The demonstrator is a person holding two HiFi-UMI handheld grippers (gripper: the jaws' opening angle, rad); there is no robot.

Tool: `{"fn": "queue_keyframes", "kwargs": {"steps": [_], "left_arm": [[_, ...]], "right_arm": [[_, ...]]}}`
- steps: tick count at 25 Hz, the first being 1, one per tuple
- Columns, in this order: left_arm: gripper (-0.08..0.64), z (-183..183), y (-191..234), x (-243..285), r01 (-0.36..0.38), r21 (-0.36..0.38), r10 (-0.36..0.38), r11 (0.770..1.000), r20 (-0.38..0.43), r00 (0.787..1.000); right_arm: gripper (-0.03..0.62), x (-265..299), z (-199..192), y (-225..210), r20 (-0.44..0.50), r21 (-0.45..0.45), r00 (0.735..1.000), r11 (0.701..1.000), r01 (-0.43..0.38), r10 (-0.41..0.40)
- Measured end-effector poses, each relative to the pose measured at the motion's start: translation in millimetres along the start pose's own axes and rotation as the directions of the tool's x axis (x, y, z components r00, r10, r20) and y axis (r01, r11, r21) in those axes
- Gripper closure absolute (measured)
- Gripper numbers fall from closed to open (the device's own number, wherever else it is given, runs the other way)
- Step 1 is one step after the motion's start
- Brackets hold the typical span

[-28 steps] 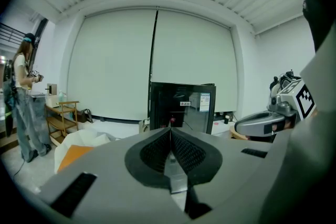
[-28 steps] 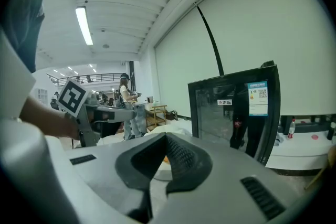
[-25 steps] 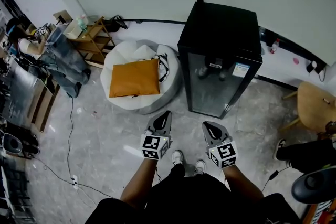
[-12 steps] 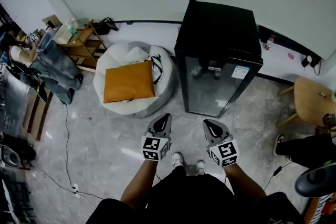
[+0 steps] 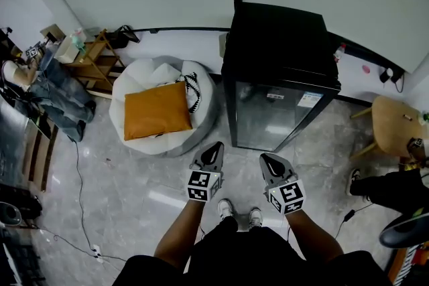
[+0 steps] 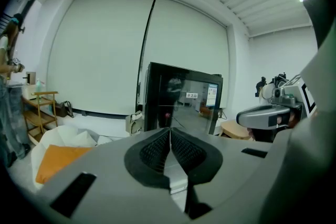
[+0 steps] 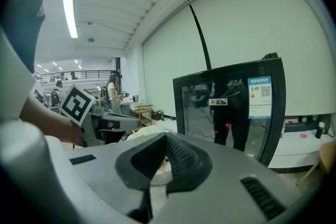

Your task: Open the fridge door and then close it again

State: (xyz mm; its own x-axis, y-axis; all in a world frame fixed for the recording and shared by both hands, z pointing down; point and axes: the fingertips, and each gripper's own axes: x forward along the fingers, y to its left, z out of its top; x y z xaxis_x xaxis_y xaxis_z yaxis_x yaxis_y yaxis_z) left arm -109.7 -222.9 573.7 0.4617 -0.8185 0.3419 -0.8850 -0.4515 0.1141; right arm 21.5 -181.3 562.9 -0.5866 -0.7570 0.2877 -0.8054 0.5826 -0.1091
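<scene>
Both grippers have come nearer the fridge (image 5: 278, 37), which stands straight ahead against the wall, beside a white beanbag (image 5: 144, 137). My left gripper (image 5: 214, 147) and right gripper (image 5: 267, 159) are each closed on nothing, well short of the shut glass door (image 5: 273, 116). I expect a stiff seal and slippery glass, so I'd pull at the frame's edge; I can't make out a handle

Head view looks steeply down; both gripper views face the fridge (image 6: 181, 97).
</scene>
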Motion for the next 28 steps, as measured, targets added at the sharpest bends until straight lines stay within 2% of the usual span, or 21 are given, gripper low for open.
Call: {"fn": "queue_keyframes", "kwargs": {"steps": [9, 10, 11, 12, 17, 22, 28], "left_arm": [[0.532, 13, 27, 47, 0.071, 0.036, -0.070, 0.997, -0.019, 0.997], [0.511, 15, 27, 52, 0.084, 0.038, -0.083, 0.996, -0.023, 0.996], [0.438, 16, 27, 58, 0.098, 0.038, -0.097, 0.995, -0.030, 0.995], [0.423, 18, 28, 63, 0.107, 0.040, -0.105, 0.994, -0.034, 0.994], [0.422, 28, 40, 91, 0.100, 0.066, -0.098, 0.993, -0.035, 0.995], [0.423, 34, 53, 113, 0.091, 0.054, -0.089, 0.994, -0.036, 0.995], [0.423, 30, 59, 143, 0.099, 0.049, -0.096, 0.994, -0.075, 0.993]], "right_arm": [[0.574, 20, -6, -9, -0.015, 0.045, 1.000, 0.999, 0.024, -0.024], [0.574, 22, -6, -9, -0.017, 0.046, 1.000, 0.999, 0.023, -0.022], [0.574, 24, -6, -8, -0.018, 0.047, 1.000, 0.999, 0.022, -0.021], [0.574, 25, -7, -7, -0.020, 0.049, 1.000, 0.999, 0.021, -0.020], [0.574, 31, -15, 6, -0.051, 0.056, 0.999, 0.998, 0.007, -0.004], [0.572, 43, -4, 34, -0.050, -0.010, 0.996, 0.997, -0.071, 0.070], [0.572, 44, 5, 20, -0.014, 0.026, 1.000, 1.000, -0.005, 0.006]]}}
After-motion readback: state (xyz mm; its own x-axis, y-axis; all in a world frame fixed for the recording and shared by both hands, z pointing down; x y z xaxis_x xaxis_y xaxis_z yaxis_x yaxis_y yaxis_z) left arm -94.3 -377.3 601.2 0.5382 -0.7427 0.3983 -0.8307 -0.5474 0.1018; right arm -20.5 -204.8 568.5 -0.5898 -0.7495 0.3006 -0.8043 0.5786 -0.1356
